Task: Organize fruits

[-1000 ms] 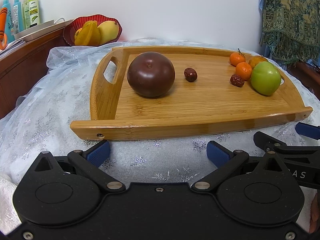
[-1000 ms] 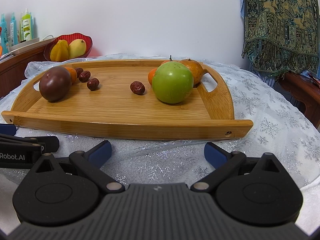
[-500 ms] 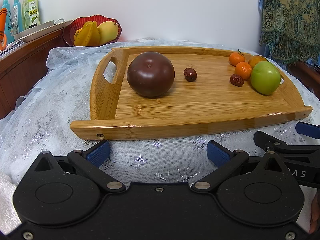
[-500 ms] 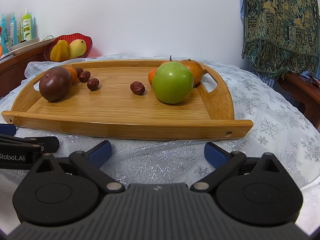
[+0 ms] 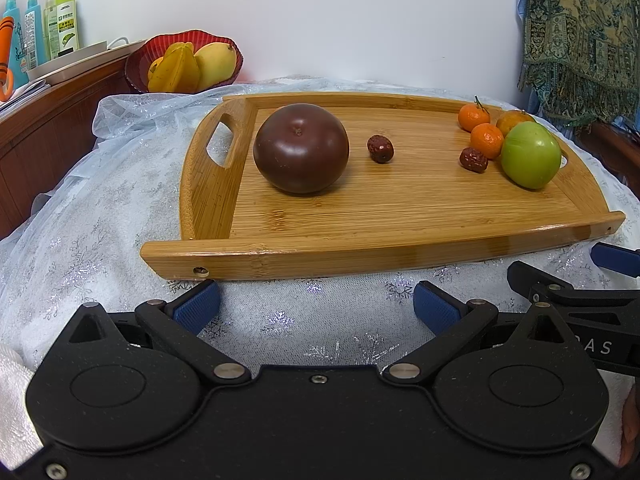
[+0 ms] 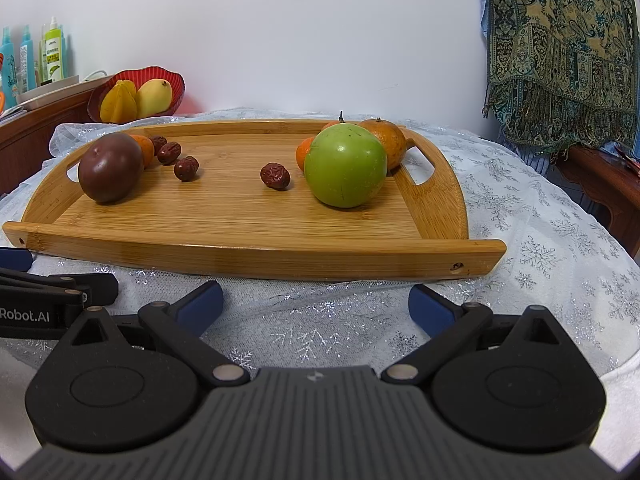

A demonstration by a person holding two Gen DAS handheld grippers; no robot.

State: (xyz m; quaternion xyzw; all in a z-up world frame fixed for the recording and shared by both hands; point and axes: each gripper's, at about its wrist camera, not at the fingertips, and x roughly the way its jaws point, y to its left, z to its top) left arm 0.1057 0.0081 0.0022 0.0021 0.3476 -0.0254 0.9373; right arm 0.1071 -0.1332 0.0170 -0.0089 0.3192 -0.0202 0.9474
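Both the left hand-held gripper (image 5: 316, 304) and the right hand-held gripper (image 6: 316, 302) hover spread wide and empty over the white cloth (image 6: 520, 220), just short of the wooden tray (image 6: 240, 248). On the tray a dark purple fruit (image 5: 301, 148) sits near the left handle. A green apple (image 6: 345, 166) and small oranges (image 5: 486, 141) cluster by the right handle, with dried dates (image 6: 275, 176) between.

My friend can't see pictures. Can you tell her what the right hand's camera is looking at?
A wooden tray sits on a snowflake tablecloth, holding a big green fruit, a dark purple fruit, small oranges and wrinkly red dates. The right gripper waits open and empty in front of it, and a red bowl of yellow fruit stands behind.
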